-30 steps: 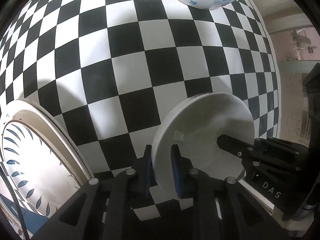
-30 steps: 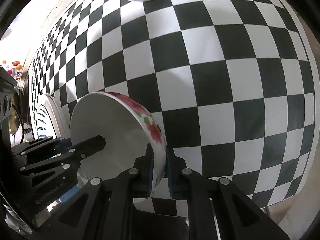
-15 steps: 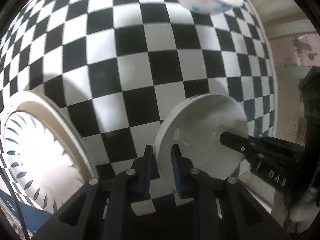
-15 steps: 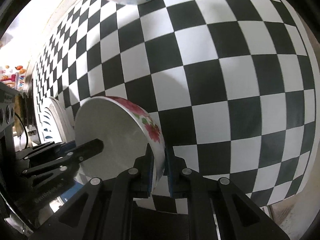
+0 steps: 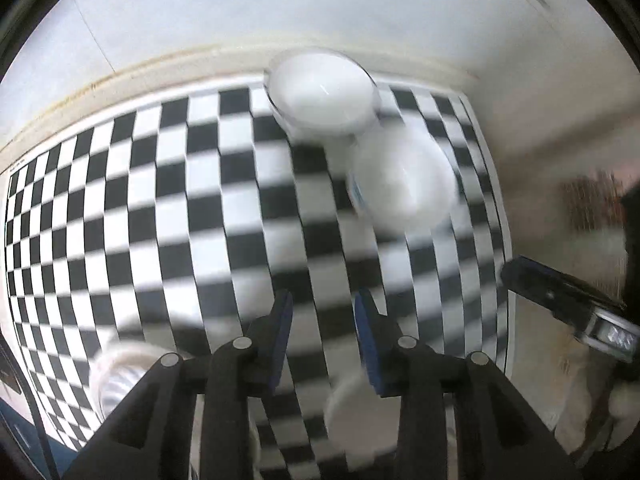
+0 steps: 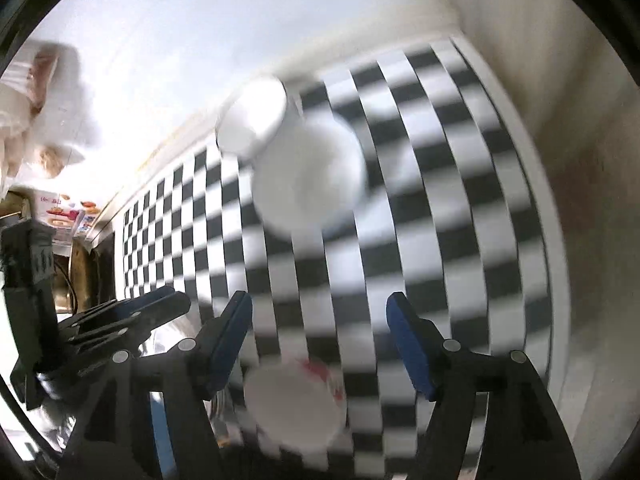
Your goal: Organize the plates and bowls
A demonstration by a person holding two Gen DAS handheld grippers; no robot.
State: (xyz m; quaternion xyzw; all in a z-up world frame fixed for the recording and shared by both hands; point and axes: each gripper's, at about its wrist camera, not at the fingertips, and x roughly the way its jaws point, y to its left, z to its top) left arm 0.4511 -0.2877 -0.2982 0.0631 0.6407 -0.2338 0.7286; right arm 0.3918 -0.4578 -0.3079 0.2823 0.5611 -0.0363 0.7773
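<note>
Checkered black-and-white cloth covers the surface below a pale wall in the left wrist view, all of it smeared by motion blur. Left gripper hangs above the cloth with its blue-padded fingers a moderate gap apart and nothing between them. Two white bowls sit at the far edge toward the right corner: the far bowl against the wall trim, the near bowl just beside it, possibly touching. A patterned plate lies at the near left edge, and a blurred white bowl lies on the cloth below the right finger. The right gripper juts in from the right edge.

Right wrist view shows the same cloth and wall, again blurred. The right gripper is spread wide and empty. Directly below the gap, near the near edge, rests the flowered bowl, its red pattern just legible. The far bowl and near bowl appear overlapped by the far edge. The left gripper enters from the left
</note>
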